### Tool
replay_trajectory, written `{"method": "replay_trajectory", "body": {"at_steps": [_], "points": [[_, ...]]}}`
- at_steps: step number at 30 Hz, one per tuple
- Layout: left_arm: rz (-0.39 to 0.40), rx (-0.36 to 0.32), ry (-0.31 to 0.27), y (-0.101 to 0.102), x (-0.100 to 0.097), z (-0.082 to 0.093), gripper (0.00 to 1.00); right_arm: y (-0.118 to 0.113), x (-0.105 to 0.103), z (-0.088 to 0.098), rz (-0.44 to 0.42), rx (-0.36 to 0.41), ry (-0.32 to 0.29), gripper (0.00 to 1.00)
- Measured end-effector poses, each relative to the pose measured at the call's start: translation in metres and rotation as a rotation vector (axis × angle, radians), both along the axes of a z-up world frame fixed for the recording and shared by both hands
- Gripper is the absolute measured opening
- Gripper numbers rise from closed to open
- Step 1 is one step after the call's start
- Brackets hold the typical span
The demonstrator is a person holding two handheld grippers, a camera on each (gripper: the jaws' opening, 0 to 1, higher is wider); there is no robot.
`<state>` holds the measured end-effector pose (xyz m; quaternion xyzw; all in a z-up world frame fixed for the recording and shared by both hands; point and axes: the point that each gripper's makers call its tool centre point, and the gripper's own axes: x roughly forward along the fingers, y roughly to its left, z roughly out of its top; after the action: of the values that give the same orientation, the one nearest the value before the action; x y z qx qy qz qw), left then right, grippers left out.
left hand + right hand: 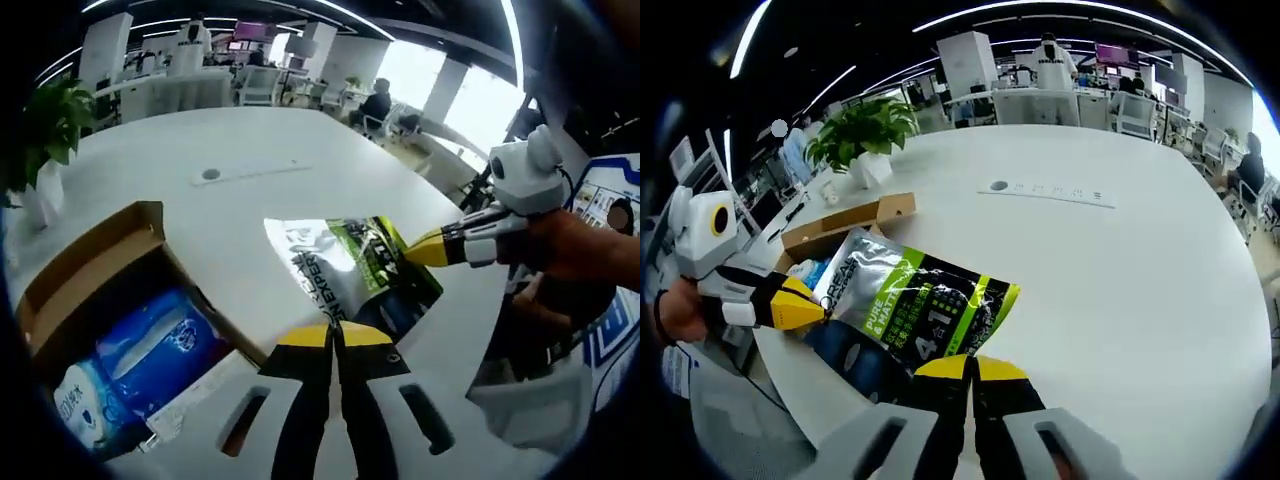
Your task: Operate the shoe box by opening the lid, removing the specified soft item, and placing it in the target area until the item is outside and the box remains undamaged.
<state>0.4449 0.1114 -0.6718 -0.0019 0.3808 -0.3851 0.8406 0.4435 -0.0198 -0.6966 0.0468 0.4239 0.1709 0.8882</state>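
the silver-and-green pouch [920, 305] is already out of the shoe box [95, 265] and hangs stretched between the two grippers, just beside the box's open side and above the white table [1110, 290]. the left gripper [335, 335] has its yellow-tipped jaws closed on one end of the pouch, and the right gripper [970, 368] has its jaws pinched shut on the opposite end — each shows in the other's view, coming in from the side with its tips at the pouch's edge. the pouch's long axis runs from one gripper to the other, roughly alongside the box's edge. the box stands open, with a blue pack [150, 360] inside. as i judge it, the set-down turns on carrying both ends together away from the box — the bare tabletop lies on the pouch's far side from it.
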Motion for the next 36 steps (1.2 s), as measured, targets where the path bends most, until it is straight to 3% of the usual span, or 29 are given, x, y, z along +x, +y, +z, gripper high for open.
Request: {"method": "replay_trajectory", "body": {"at_steps": [24, 36], "points": [[0.031, 0.116, 0.038, -0.012, -0.006, -0.061, 0.01, -0.012, -0.001, -0.048, 0.007, 0.004, 0.076, 0.00], [0.086, 0.168, 0.057, -0.011, 0.003, -0.082, 0.00, -0.012, 0.004, -0.071, 0.012, 0.013, 0.111, 0.00]]}}
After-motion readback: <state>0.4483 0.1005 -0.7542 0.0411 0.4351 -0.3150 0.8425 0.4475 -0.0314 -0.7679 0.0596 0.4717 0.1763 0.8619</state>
